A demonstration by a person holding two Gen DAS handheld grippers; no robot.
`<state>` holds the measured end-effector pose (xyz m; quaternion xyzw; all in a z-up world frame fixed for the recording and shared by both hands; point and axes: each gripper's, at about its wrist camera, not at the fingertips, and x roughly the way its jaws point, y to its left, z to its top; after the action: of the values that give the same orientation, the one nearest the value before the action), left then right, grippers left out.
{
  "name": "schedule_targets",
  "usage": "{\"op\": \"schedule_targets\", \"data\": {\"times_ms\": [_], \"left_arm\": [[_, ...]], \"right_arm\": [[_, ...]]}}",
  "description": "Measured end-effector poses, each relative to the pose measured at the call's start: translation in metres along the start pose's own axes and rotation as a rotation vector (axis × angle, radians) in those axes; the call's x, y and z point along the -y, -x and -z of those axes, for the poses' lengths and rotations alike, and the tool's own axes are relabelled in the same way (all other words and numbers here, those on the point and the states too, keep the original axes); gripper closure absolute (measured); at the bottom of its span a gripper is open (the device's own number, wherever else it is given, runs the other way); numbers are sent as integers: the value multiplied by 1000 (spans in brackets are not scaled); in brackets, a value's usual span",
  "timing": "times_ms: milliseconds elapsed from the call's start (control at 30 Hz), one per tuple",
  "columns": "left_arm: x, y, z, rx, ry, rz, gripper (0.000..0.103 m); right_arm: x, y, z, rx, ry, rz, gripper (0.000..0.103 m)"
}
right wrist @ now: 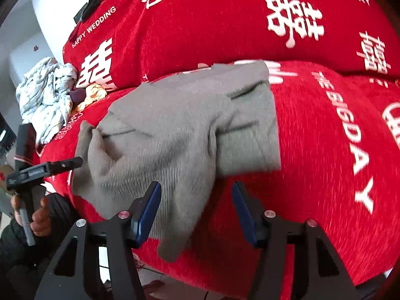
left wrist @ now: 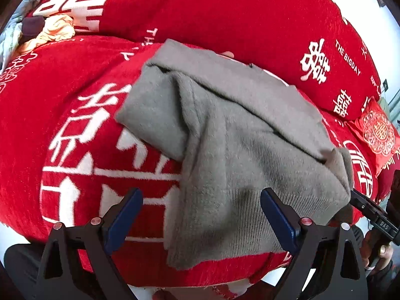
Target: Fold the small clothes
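On the red blanket [left wrist: 50, 115] with white lettering: grey knit garment [left wrist: 245, 155] lying part-folded, upper flap doubled over the body, lower hem hanging toward the near edge; left gripper [left wrist: 201, 215] fingers spread wide, hem between them, pads not pressing it; right gripper [right wrist: 196, 212] fingers parted too, one blue pad [right wrist: 147, 215] just beside the hem, no grip. Far corner: crumpled pale cloth [right wrist: 45, 95] and yellow fabric [left wrist: 57, 28], well apart from the garment; red cushion [left wrist: 378, 131] off to the side.
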<state>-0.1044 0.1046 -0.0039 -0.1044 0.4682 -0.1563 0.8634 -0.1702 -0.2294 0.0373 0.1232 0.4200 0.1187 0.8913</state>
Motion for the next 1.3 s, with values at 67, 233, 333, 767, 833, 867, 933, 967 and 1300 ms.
{"op": "schedule_targets", "data": {"times_ms": [67,233,333,767,833,867,933,967,1300], "left_arm": [[5,-2,-1,-2,-7,9,8],[23,-6,1,-27,-64,12,44],[29,-5,6,-31,-106,-25,90],[23,85,-27,236,7,50,90],[22,86,-44,247,22,30,90],[22,86,-51,246,29,21,90],[21,82,-68,241,50,7,90],[21,81,-78,240,62,-1,90],[27,57,-127,207,82,-69,90]], "right_arm": [[6,-3,1,-8,-32,-7,40],[8,-13,-1,-40,-50,-94,54],[-6,-19,3,-63,18,-81,94],[-19,67,-40,171,8,-217,95],[-18,72,-55,195,-2,-194,95],[-18,71,-65,193,-6,-178,95],[-19,66,-82,185,-21,-153,95],[-20,64,-92,187,-25,-143,95],[-15,40,-145,188,-48,-52,95]]}}
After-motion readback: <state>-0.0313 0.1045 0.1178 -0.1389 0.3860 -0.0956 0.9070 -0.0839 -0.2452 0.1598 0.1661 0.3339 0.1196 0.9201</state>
